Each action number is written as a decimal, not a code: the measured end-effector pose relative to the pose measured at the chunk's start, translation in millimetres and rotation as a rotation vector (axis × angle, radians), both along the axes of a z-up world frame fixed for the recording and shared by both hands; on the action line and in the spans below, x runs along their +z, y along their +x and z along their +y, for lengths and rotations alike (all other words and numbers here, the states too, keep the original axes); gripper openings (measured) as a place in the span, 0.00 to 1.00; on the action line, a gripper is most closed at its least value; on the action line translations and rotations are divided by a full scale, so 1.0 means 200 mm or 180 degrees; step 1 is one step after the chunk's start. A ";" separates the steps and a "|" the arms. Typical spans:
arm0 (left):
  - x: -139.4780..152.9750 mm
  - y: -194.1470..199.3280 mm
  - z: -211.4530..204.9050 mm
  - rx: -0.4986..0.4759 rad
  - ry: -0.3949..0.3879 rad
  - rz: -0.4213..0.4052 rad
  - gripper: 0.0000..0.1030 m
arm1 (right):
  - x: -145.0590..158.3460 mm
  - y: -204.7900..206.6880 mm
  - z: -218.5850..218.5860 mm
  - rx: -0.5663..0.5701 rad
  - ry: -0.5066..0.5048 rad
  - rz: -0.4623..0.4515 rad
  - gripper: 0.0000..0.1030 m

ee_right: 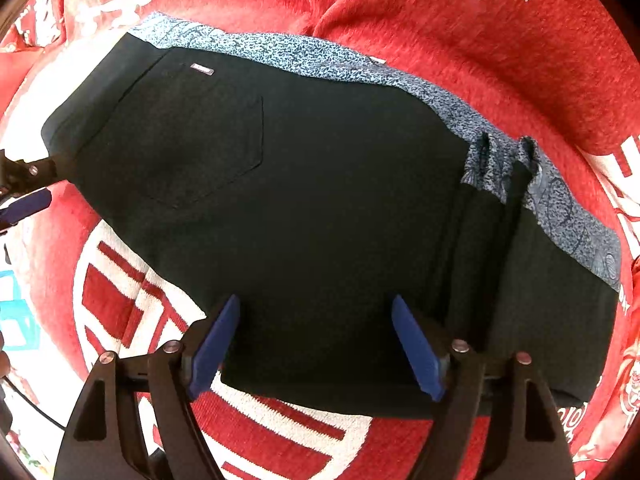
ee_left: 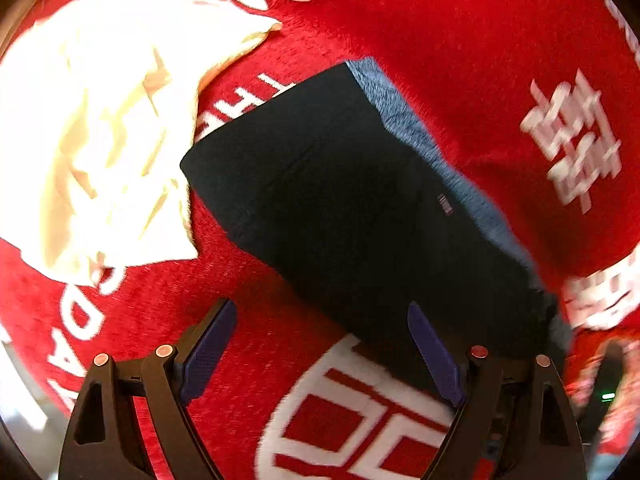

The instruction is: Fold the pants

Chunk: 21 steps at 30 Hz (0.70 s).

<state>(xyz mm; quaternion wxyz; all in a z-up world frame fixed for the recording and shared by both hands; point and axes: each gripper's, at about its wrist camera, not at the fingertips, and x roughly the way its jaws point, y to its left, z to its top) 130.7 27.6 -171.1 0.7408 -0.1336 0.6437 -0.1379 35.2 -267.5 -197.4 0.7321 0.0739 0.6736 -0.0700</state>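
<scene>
1. The black pants (ee_right: 304, 208), folded compactly, lie on the red blanket (ee_right: 460, 24), a cream cloth (ee_left: 100, 128) beside them.
2. Left gripper (ee_left: 320, 354) and right gripper (ee_right: 316, 346): both spread wide, holding nothing.
3. Risk: pinching only the top layer could drag the fold apart.

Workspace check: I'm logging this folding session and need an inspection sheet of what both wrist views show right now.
Surface: red blanket with white lettering, rumpled at the far side.
Job's things: black pants lie folded flat, back pocket up; blue patterned inner band shows along the far edge.
Clutter: crumpled cream cloth beside the pants, touching the pants' corner.
Grippers: left claw open, holding nothing, above the blanket at the pants' near edge; right claw open over the pants' near edge.
Cables: thin dark line at the right view's lower left, cannot tell.
Surroundings: nothing seen clearly beyond the blanket.
</scene>
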 end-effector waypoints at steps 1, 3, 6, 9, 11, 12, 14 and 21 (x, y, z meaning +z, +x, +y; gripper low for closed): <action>-0.01 0.00 0.04 0.0067 -0.0129 0.0006 0.85 | 0.00 0.00 0.00 -0.0001 0.0000 0.0001 0.79; -0.04 0.01 0.11 0.0170 -0.0307 0.0004 0.85 | 0.00 0.01 0.00 0.0000 -0.0001 -0.0007 0.80; -0.08 0.01 0.17 0.0238 -0.0487 0.0010 0.85 | 0.01 0.00 0.01 -0.0001 -0.0013 -0.0018 0.80; -0.07 0.01 0.19 0.0283 -0.0636 -0.0080 0.85 | 0.01 -0.01 0.03 -0.0002 -0.0030 -0.0030 0.81; -0.07 0.02 0.18 0.0301 -0.0744 -0.0089 0.85 | 0.00 -0.01 0.03 -0.0005 -0.0034 -0.0035 0.81; -0.06 0.01 0.17 0.0304 -0.0786 -0.0091 0.85 | 0.00 -0.02 0.03 -0.0007 -0.0035 -0.0037 0.81; -0.06 0.03 0.15 0.0286 -0.0829 -0.0099 0.85 | -0.01 -0.02 0.03 -0.0008 -0.0039 -0.0034 0.81; -0.06 0.08 0.06 0.0395 -0.0889 -0.0139 0.95 | -0.01 -0.02 0.05 -0.0023 -0.0052 -0.0044 0.81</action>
